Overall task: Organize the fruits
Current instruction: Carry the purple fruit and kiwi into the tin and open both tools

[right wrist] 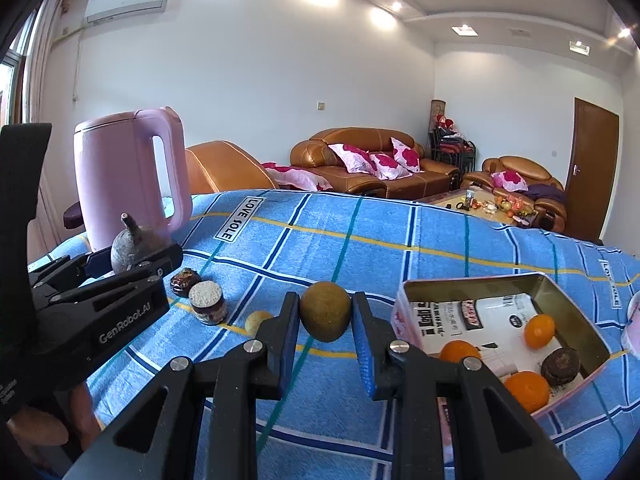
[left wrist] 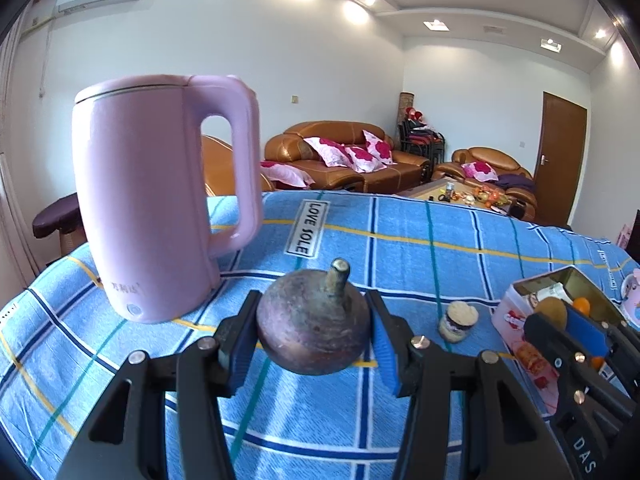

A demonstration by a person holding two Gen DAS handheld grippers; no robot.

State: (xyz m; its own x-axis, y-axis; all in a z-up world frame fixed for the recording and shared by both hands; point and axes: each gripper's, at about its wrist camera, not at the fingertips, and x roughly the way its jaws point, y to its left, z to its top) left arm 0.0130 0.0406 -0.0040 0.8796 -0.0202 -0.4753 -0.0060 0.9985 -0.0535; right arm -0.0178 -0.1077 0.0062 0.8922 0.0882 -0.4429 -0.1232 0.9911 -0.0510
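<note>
My left gripper point(left wrist: 314, 330) is shut on a dark purple round fruit with a stubby stem point(left wrist: 314, 326), held above the blue checked cloth. From the right wrist view the same left gripper point(right wrist: 132, 256) and its purple fruit point(right wrist: 130, 250) appear at the left. My right gripper point(right wrist: 325, 316) is shut on a brownish-green round fruit point(right wrist: 325, 311), also lifted off the cloth. To the right lies an open pink tin point(right wrist: 472, 282) holding three oranges point(right wrist: 539, 330) and a dark round fruit point(right wrist: 561, 366). In the left wrist view the right gripper point(left wrist: 560, 316) hovers at the tin point(left wrist: 520, 300).
A tall pink kettle point(left wrist: 152, 200) stands at the left back of the table. A small jar point(right wrist: 208, 302), a dark wrinkled fruit point(right wrist: 184, 281) and a small yellowish fruit point(right wrist: 258, 321) rest on the cloth point(right wrist: 400, 240). A pink cup edge point(right wrist: 632, 320) shows far right.
</note>
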